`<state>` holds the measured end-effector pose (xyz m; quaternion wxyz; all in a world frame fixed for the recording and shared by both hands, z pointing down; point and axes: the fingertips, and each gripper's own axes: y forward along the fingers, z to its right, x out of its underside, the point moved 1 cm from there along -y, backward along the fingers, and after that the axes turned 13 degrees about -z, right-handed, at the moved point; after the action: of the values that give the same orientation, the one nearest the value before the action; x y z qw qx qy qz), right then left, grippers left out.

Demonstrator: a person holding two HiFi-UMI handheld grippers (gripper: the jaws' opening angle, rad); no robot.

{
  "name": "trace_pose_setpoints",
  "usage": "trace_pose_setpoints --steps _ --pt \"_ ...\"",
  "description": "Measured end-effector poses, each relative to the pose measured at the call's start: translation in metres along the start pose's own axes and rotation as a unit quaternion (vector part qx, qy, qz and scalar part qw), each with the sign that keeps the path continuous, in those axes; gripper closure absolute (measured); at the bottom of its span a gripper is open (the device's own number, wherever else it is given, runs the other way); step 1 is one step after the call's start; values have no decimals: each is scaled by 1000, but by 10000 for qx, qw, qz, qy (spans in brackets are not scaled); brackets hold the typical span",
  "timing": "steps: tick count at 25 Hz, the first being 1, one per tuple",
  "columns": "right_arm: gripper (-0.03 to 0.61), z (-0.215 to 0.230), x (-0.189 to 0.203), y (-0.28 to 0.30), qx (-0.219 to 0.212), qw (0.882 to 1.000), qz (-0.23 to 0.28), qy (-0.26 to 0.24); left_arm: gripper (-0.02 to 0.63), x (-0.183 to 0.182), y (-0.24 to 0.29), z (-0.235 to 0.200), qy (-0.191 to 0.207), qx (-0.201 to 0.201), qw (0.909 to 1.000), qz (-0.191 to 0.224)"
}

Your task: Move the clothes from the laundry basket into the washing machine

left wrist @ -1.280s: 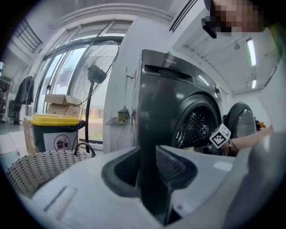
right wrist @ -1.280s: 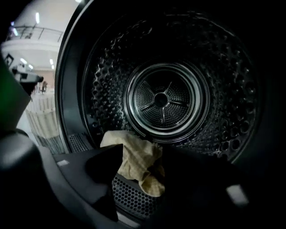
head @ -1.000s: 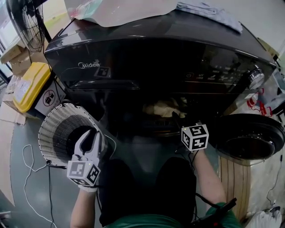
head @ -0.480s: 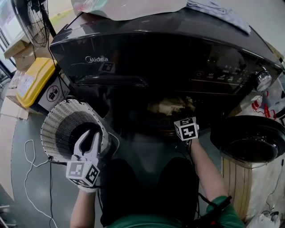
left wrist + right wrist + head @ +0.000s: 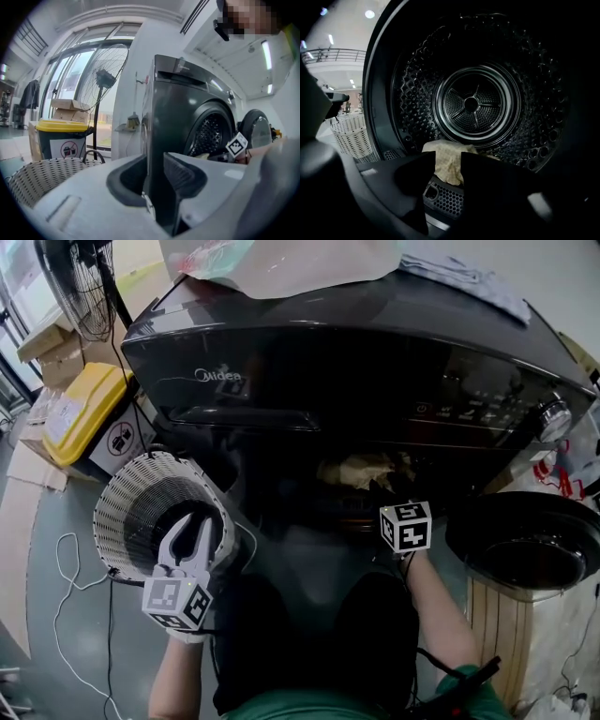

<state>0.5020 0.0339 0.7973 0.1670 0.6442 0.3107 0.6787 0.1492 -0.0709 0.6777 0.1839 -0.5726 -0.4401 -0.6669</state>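
The dark washing machine stands with its round door swung open to the right. A beige cloth lies at the mouth of the drum. My right gripper, seen in the head view by its marker cube, points into the drum. Its jaws have just been closing and now pinch the lower flap of the cloth. The white wicker laundry basket lies at the left, its inside dark. My left gripper hovers over its rim, open and empty.
A yellow-lidded bin and a standing fan are left of the machine. A cable trails on the floor by the basket. A sheet lies on the machine's top. My legs fill the space before the drum.
The right gripper pushed toward the drum mouth, then came back and lower, with the beige cloth at its tips. The left gripper stayed over the basket.
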Motion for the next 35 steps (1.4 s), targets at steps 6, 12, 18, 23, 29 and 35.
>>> trace_pose_setpoints --steps 6,12,18,23,29,35 --pt "410 -12 -14 -51 28 9976 649 227 506 1 16 8 5 152 9999 31" --pt "433 -22 -15 -90 -111 9905 1145 749 506 2 23 16 18 271 9996 96" --pt "536 -35 -18 -114 0 9881 1393 647 508 2 27 25 24 386 9991 167" --pt "578 -41 -19 -120 239 9871 1548 316 508 1 30 29 166 384 9990 186" --pt "578 -46 -23 -126 283 9851 1690 124 508 0 26 27 210 337 9990 203" --pt "578 -53 -29 -134 215 9808 1933 -115 509 1 23 24 225 297 9991 201"
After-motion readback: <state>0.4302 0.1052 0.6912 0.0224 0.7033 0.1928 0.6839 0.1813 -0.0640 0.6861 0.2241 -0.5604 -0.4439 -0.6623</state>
